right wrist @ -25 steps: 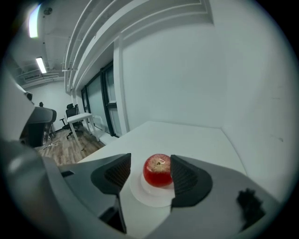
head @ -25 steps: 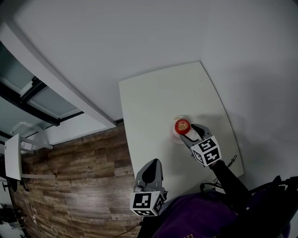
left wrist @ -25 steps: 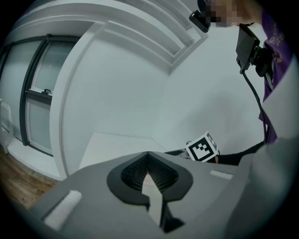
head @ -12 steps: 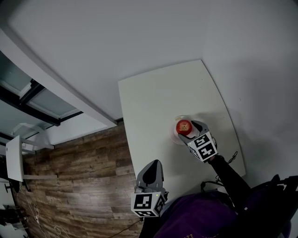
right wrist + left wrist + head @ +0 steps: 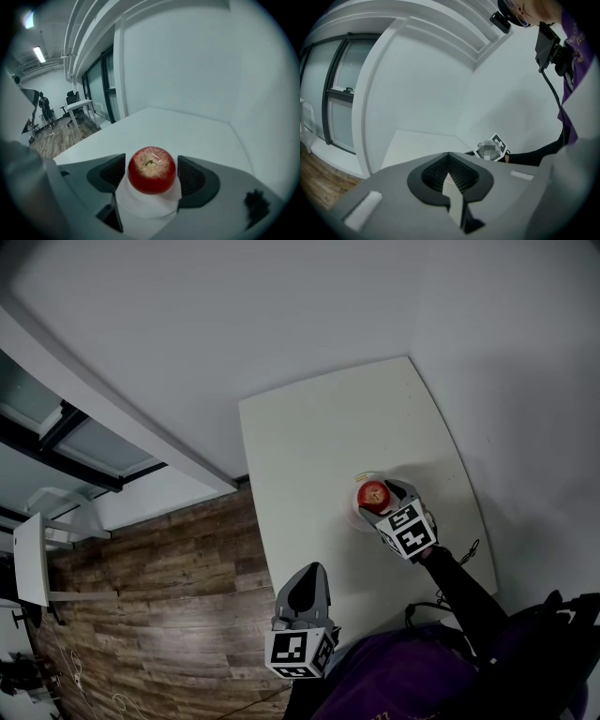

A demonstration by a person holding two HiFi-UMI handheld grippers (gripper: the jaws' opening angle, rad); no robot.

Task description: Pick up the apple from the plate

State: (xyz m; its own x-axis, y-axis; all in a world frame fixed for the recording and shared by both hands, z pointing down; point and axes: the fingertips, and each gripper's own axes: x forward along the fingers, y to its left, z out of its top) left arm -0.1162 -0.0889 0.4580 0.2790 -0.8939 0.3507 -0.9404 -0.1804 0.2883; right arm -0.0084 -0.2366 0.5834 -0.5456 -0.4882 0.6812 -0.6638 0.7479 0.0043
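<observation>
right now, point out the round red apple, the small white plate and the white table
round red apple (image 5: 152, 170), right gripper view, its middle
small white plate (image 5: 146, 208), right gripper view, front rim
white table (image 5: 309, 437), head view, bare top

apple (image 5: 152, 170): red, pale top | plate (image 5: 147, 202): white | table (image 5: 319, 442): white | floor (image 5: 159, 596): brown wood-grain

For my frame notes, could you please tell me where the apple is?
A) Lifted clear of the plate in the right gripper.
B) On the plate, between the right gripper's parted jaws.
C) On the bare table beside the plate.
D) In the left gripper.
B: the right gripper view shows the apple resting on the white plate between the jaws of the right gripper, which have just been opening and stand apart.
</observation>
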